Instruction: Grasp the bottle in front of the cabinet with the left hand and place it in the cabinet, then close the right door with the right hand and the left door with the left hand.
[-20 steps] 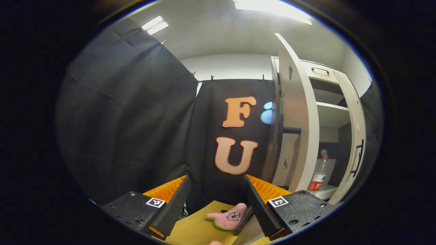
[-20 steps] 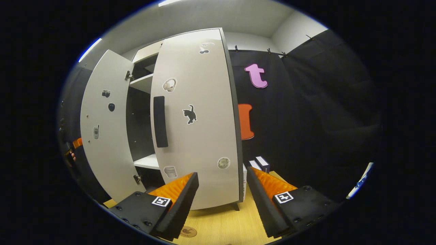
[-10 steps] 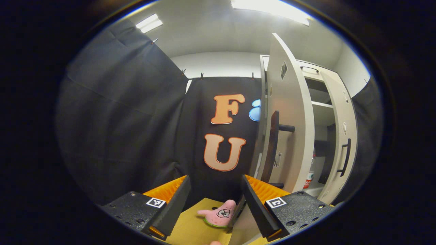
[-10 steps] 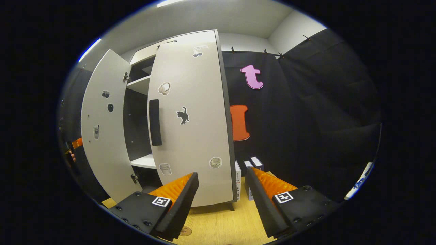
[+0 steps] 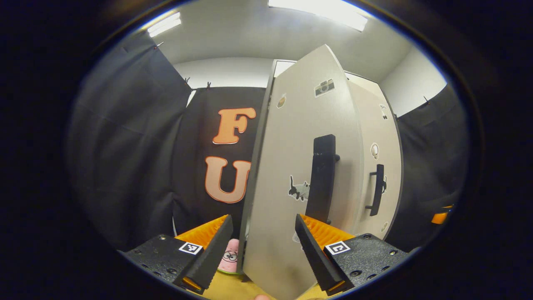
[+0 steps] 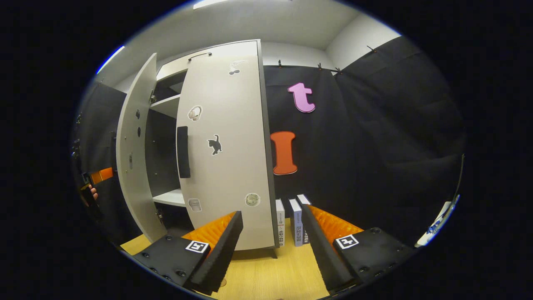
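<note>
In the left gripper view, the left gripper (image 5: pixel 259 246) is spread wide with nothing between its fingers, and the lower edge of the left door (image 5: pixel 291 175) stands in the gap between them; whether either finger touches the door cannot be told. The left door is partly swung in, its outer face toward the camera, with a dark upright handle (image 5: pixel 321 177) and stickers of a cat and a camera on it. Past its far edge the right door (image 5: pixel 381 166) lies flat against the cabinet, with its own dark handle. A pink starfish toy (image 5: pixel 228 257) lies on the wooden table (image 5: pixel 225 289) just left of the door's bottom edge, partly behind the left finger. An orange bit of the other gripper shows at the far right edge. In the right gripper view, the right gripper (image 6: pixel 270 250) is also spread wide and holds nothing, hovering over the table in front of the cabinet (image 6: pixel 166 154). The right door is shut, or nearly so, while the left door stands ajar, leaving a gap through which shelves are visible. The bottle cannot be seen in that gap, so its place cannot be told. Three small boxes (image 6: pixel 291 223) stand upright beside the cabinet's right corner. At the far left edge a hand (image 6: pixel 92 192) holds the other gripper.
</note>
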`<state>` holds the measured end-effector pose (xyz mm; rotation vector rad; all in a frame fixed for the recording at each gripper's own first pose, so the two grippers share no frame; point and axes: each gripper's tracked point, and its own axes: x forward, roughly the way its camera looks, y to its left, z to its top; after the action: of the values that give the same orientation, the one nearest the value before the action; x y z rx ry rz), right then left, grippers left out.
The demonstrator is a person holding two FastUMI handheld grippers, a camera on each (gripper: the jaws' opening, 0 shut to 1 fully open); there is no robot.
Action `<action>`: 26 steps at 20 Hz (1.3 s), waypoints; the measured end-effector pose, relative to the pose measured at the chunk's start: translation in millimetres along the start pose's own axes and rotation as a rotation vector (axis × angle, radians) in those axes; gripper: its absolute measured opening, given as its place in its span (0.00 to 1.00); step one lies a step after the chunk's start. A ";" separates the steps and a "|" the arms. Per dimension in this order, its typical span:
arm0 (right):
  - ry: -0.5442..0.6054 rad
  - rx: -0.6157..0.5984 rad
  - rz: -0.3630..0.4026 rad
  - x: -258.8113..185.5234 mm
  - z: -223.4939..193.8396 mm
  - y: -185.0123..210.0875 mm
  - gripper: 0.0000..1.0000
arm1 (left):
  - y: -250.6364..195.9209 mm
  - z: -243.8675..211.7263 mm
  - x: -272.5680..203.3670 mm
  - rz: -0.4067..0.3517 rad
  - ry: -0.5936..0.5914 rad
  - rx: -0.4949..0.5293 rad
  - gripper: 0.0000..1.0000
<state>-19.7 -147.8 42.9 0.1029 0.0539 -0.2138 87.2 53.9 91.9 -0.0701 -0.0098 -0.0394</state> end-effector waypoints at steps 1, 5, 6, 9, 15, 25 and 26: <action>-0.001 0.002 -0.013 -2.5 -0.1 -5.1 0.95 | -15.3 -2.1 5.0 -0.041 0.006 -0.025 0.89; 0.001 0.009 -0.063 -12.9 -0.4 -22.3 0.95 | -57.1 -2.5 18.6 -0.133 0.003 -0.055 0.94; 0.001 0.008 -0.072 -15.4 -0.8 -25.6 0.95 | -65.3 -2.4 24.0 -0.145 -0.001 -0.045 0.91; -0.002 0.005 -0.099 -21.8 1.0 -36.1 0.95 | -84.5 -5.2 35.8 -0.154 -0.014 -0.013 0.94; -0.003 0.018 -0.150 -32.9 1.3 -55.7 0.95 | -98.6 -9.0 70.3 -0.138 -0.032 0.035 0.97; -0.014 0.019 -0.153 -40.2 7.0 -60.7 0.94 | -105.1 -19.7 92.4 -0.113 -0.012 -0.022 0.94; -0.015 0.020 -0.144 -40.5 7.7 -57.7 0.94 | -104.5 -15.2 87.7 -0.115 -0.020 -0.024 0.94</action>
<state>-71.3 -196.3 47.7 0.1176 0.0438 -0.3587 170.8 -54.7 85.0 -0.0940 -0.0336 -0.1535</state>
